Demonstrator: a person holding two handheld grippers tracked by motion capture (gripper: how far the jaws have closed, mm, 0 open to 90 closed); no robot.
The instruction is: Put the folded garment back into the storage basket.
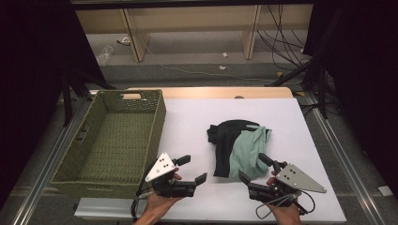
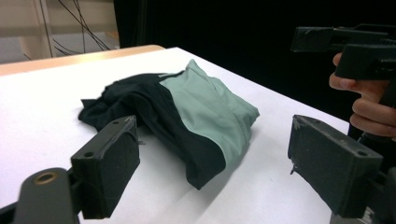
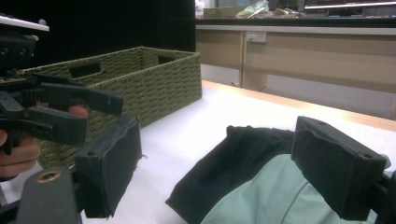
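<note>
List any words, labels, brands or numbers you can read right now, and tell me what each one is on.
None can be read.
Clothes: dark and pale green fabric, no print or tag showing.
Woven basket: plain weave, no label.
Left claw and right claw: black pads and grey plates with holes, no markings.
Items on the far counter in the right gripper view: too blurred to read.

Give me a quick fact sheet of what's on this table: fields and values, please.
Surface: white table
Clothing: black and pale green garment, crumpled, right of centre
Container: green woven basket on the left, nothing inside
Left gripper: jaws open, between basket and garment, holding nothing
Right gripper: jaws open, at the garment's near edge, not closed on it
</note>
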